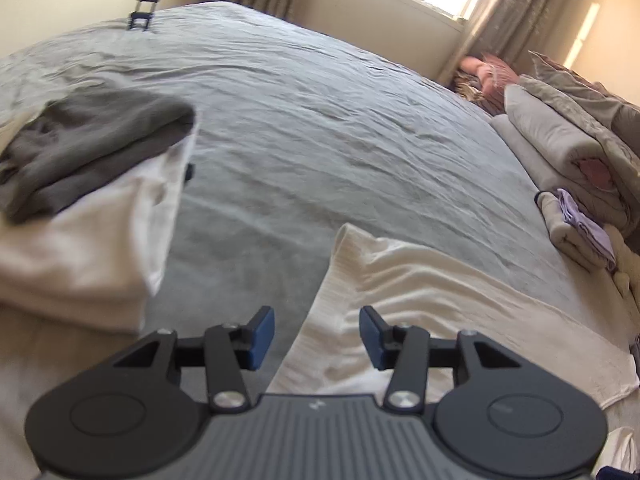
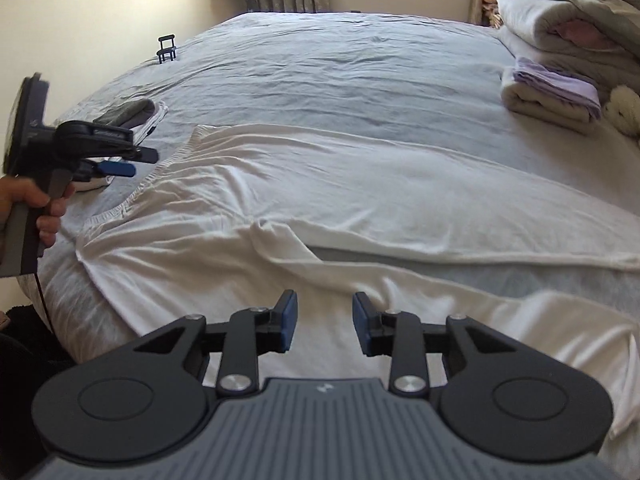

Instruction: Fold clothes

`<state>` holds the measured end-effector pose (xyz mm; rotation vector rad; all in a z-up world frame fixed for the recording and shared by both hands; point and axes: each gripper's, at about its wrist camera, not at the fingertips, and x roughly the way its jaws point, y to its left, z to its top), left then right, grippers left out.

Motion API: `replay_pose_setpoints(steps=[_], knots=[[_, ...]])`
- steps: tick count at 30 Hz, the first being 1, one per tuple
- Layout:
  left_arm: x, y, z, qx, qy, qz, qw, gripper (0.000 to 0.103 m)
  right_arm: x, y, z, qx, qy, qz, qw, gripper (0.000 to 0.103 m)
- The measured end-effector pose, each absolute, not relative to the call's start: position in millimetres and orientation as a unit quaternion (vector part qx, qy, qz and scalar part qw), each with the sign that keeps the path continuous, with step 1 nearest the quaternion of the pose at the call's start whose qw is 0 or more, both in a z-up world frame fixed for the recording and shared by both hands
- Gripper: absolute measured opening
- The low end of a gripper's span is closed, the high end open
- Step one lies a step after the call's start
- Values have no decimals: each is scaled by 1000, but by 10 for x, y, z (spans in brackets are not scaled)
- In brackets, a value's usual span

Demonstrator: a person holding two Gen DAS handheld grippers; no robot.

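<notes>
A white shirt [image 2: 320, 200] lies spread out and wrinkled on the grey bed sheet [image 2: 340, 80]; the left wrist view shows one end of the shirt [image 1: 420, 292]. My right gripper [image 2: 325, 304] hovers open over the shirt's near edge, with nothing between its blue pads. My left gripper [image 1: 316, 320] is open too, above the shirt's left edge and holding nothing. A hand carries the left gripper [image 2: 138, 162] beside the shirt's collar end. To the left lies a pile of folded clothes, a dark grey garment [image 1: 92, 148] on top of a white one [image 1: 92, 248].
Folded beige blankets [image 2: 560, 28] are stacked at the far right, with a folded lilac and beige cloth [image 2: 552, 88] and a fluffy cream thing [image 2: 624, 108] in front. A small black stand [image 2: 167, 50] sits at the bed's far left edge. Curtains and a window lie beyond.
</notes>
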<state>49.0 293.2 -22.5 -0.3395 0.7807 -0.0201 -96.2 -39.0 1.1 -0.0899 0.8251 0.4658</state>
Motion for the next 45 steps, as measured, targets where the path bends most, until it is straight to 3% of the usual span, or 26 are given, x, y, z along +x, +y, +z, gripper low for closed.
replay_pose_setpoints(steps=[9, 10, 13, 23, 27, 29, 31, 34, 37, 45], knots=[[1083, 3029, -433, -170, 379, -69, 907, 44, -692, -219, -55, -55, 392, 248, 884, 35], [1114, 3030, -437, -174, 376, -74, 907, 42, -677, -206, -59, -54, 392, 250, 884, 35], [1184, 3008, -464, -182, 373, -85, 906, 12, -653, -161, -75, -54, 390, 259, 882, 35], [1094, 2765, -377, -31, 307, 69, 949, 0, -717, 137, -92, -109, 355, 282, 885, 35], [1144, 2939, -412, -56, 324, 92, 940, 0, -722, 222, -127, -121, 352, 293, 881, 34], [1097, 3014, -413, -75, 332, 87, 936, 1, -719, 252, -159, -131, 348, 293, 881, 27], [1019, 3020, -370, -73, 330, 85, 937, 2, -700, 262, -197, -151, 342, 277, 885, 11], [886, 2974, -269, -73, 324, 78, 940, 11, -645, 209, -228, -158, 346, 250, 890, 5], [769, 2913, -160, -79, 319, 64, 942, 26, -529, 43, -246, -125, 375, 222, 892, 4], [380, 2473, -2, -70, 341, -28, 937, 30, -415, -543, -227, -54, 404, 160, 899, 4]])
